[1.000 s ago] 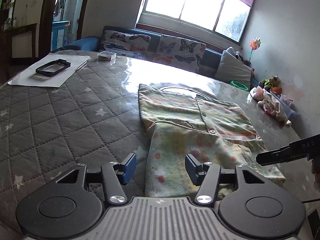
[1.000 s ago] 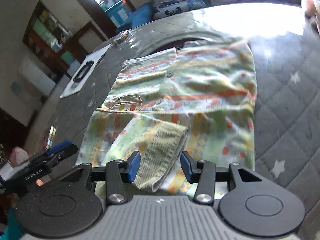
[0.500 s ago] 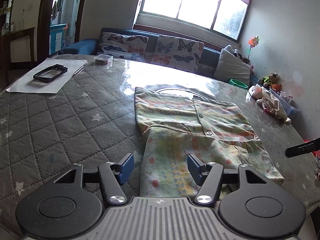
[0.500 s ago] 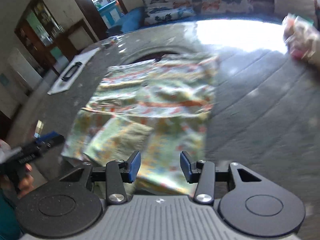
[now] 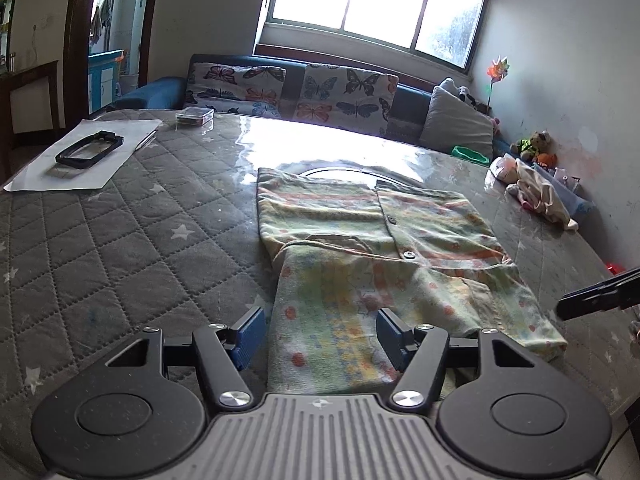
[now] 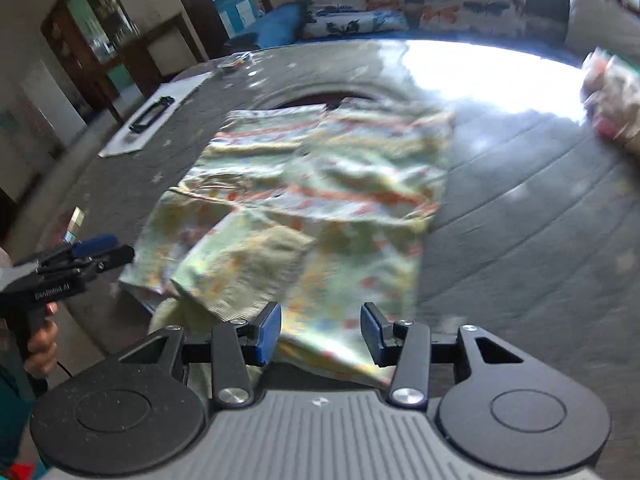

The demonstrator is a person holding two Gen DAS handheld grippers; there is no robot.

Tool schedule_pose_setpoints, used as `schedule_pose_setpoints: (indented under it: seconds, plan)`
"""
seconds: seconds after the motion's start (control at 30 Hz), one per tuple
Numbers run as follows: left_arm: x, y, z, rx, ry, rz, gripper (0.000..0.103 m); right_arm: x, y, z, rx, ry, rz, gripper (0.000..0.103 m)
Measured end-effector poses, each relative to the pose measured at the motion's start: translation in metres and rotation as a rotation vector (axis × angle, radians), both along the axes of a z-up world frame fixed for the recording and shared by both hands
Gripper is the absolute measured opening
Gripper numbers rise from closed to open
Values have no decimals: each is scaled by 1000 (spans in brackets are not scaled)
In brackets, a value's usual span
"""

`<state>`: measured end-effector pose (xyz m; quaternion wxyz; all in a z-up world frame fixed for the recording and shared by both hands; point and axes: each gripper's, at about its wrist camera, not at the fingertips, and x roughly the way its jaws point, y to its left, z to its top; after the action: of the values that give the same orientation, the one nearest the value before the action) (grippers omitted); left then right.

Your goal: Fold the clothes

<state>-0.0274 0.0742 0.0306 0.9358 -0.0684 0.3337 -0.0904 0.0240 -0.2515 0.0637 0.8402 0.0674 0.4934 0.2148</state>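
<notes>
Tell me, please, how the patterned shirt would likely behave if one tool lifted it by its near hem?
The shirt is thin, wrinkled cloth, so it would probably droop and sag. Its folded sleeve lies loose on top and may slip open. On the glossy table cover, it could also slide.

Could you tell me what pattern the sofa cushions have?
Butterflies on the sofa cushions, clearest in the left wrist view.

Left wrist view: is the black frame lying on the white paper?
Yes, the black frame lies flat on the white paper, at the table's far left corner.
</notes>
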Motion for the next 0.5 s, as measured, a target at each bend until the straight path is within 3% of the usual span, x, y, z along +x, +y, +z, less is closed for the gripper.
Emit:
schedule_pose_setpoints:
  seconds: [0.13,0.33,0.43,0.5]
  plan:
    - [4,4,2,7,-7,9,64,13,10,-24,133,39,-41,44]
    - [12,-2,-2,40,-1,-16,63,21,27,-37,155,48,-66,44]
    - [13,-5,-7,52,5,-26,62,21,37,-44,138,39,-74,38]
    - [14,-4,-9,48,9,-30,62,18,42,-44,116,10,-70,27]
